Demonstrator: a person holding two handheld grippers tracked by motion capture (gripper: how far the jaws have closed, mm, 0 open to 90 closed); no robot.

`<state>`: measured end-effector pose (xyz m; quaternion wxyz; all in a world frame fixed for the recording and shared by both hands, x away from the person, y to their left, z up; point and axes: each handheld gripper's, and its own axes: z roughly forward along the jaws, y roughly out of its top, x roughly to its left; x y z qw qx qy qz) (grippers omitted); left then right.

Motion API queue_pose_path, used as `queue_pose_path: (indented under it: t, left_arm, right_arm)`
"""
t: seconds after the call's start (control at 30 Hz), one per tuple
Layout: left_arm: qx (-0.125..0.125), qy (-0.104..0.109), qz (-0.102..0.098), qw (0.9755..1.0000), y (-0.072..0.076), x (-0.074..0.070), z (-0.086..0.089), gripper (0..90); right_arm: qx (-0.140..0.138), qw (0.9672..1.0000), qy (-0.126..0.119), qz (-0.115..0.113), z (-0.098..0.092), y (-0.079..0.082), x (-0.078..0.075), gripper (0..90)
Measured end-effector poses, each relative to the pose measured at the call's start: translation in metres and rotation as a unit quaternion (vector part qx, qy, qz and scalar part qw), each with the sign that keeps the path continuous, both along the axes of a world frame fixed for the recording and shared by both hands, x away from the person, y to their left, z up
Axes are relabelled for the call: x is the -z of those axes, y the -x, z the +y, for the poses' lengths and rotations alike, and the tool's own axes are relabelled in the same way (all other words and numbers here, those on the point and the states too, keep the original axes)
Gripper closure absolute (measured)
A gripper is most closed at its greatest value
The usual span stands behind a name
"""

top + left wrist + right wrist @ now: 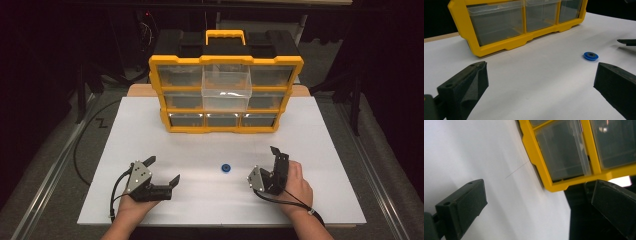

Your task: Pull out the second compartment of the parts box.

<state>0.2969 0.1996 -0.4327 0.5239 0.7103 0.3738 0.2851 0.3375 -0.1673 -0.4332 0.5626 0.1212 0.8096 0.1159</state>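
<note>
A small blue disc [226,168] lies flat on the white table top [150,130], between my two grippers and touching neither. My left gripper [162,170] rests at the front left, open and with nothing between its jaws. In the left gripper view the blue disc [591,55] sits ahead, to the right of the gap of the left gripper [540,85]. My right gripper [279,155] is at the front right, rolled on its side and pointing toward the cabinet. The right gripper [539,205] stands open in its own view, with bare table and cabinet beyond.
A yellow and black drawer cabinet [226,60] stands at the back middle of the table, with rows of clear drawers. Its upper middle drawer [226,87] is pulled out toward me. The cabinet frame [499,48] [574,183] appears in both gripper views. Dark floor surrounds the table.
</note>
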Motion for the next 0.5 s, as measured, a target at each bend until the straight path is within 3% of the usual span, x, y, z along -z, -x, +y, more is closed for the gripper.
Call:
queue_pose_path:
  t: [0.07,0.13,0.23,0.33,0.37,0.43,0.5]
  left_arm:
    - [-0.001,0.0,-0.001,1.0,0.0,0.0,0.0,0.1]
    - [-0.001,-0.001,0.0,1.0,0.0,0.0,0.0,0.1]
    - [-0.002,-0.003,-0.001,1.0,0.0,0.0,0.0,0.1]
    - [-0.003,-0.002,-0.001,1.0,0.0,0.0,0.0,0.0]
    - [-0.004,-0.001,-0.001,1.0,-0.001,0.0,0.0,0.0]
    - [-0.005,-0.001,0.0,1.0,-0.001,0.0,0.0,0.1]
    - [-0.006,-0.001,0.0,1.0,-0.001,0.0,0.001,0.1]
  right_arm:
    - [0.004,0.9998,-0.015,0.009,-0.002,-0.001,-0.001,0.7]
    - [0.008,0.9985,-0.046,0.027,-0.005,-0.003,0.0,0.7]
    - [0.01,0.9969,-0.068,0.039,-0.008,-0.005,0.001,0.7]
    - [0.021,0.9918,-0.115,0.053,-0.008,-0.005,0.002,0.7]
    - [0.021,0.9916,-0.115,0.057,-0.01,-0.005,0.001,0.7]
    - [0.025,0.9866,-0.146,0.069,-0.011,-0.007,0.001,0.7]
    - [0.026,0.9833,-0.163,0.077,-0.013,-0.008,0.0,0.7]
